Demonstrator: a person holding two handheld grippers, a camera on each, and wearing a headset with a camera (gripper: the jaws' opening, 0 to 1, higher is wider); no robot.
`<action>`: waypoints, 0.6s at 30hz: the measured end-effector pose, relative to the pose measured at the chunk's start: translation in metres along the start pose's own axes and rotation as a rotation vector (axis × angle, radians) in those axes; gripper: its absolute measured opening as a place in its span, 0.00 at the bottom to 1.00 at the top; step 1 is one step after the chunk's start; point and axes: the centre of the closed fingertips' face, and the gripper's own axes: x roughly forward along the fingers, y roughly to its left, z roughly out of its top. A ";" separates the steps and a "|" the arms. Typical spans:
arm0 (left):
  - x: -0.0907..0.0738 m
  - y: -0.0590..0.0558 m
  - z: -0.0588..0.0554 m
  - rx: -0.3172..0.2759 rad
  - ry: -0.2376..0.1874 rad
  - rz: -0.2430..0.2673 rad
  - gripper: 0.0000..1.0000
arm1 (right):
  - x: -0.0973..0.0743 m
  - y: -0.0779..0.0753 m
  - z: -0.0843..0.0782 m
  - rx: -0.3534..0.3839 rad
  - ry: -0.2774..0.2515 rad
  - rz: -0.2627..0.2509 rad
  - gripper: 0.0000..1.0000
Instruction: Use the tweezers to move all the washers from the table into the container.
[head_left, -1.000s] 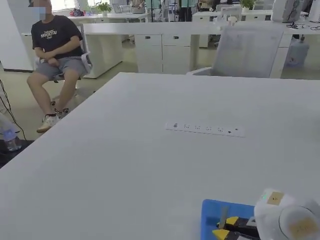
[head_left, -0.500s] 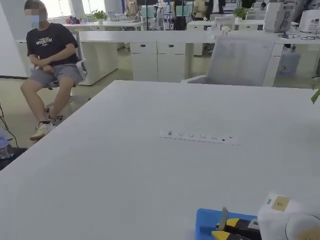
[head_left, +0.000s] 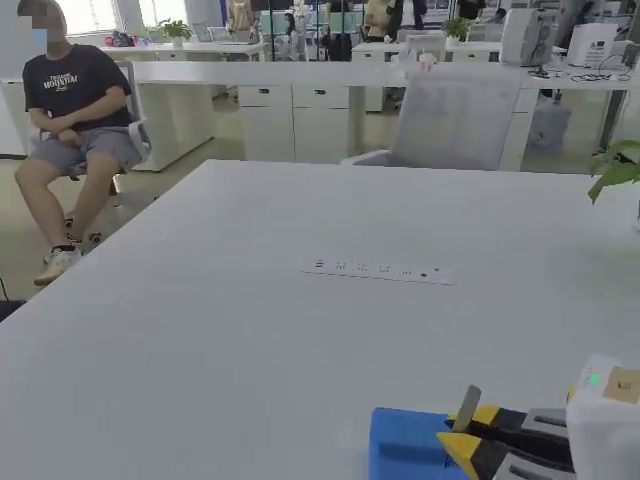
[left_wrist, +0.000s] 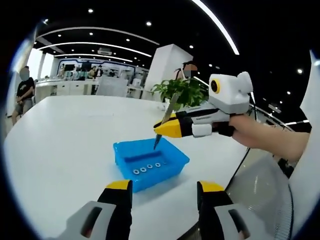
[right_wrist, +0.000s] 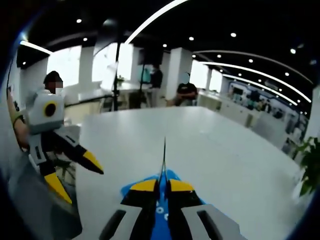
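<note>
The right gripper (right_wrist: 162, 186) is clamped shut on the tweezers (left_wrist: 157, 140), which are pinched between its yellow tips and stick out ahead, point down. Right under that point a blue container (left_wrist: 150, 161) is sat on the table, and 4 washers (left_wrist: 146, 168) can be counted in a row on its floor. The left gripper (left_wrist: 164, 192) is held with its jaws spread and nothing between them, the container just ahead of it and the right gripper across from it.

Beyond the right gripper, the table (head_left: 230, 330) is seen as a plain white top, bare apart from a white power strip (head_left: 375, 270) laid flat further out. Past the table's far edge a grey mesh chair (head_left: 455, 115) is pushed in. More white desks are lined up behind it, a person (head_left: 70, 100) is seated far off to the left, and green plant leaves (head_left: 615, 170) are caught off to the right. Ceiling strip lights and spots are picked up in both gripper views.
</note>
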 end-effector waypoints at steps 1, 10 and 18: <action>-0.001 -0.001 0.003 0.005 -0.008 -0.011 0.48 | -0.004 0.001 0.002 0.004 -0.010 0.000 0.04; -0.004 -0.026 0.031 0.075 -0.035 -0.190 0.49 | -0.025 0.019 -0.001 -0.018 -0.032 0.076 0.04; -0.009 -0.044 0.059 0.146 -0.019 -0.318 0.56 | -0.035 0.042 -0.011 -0.092 -0.011 0.175 0.03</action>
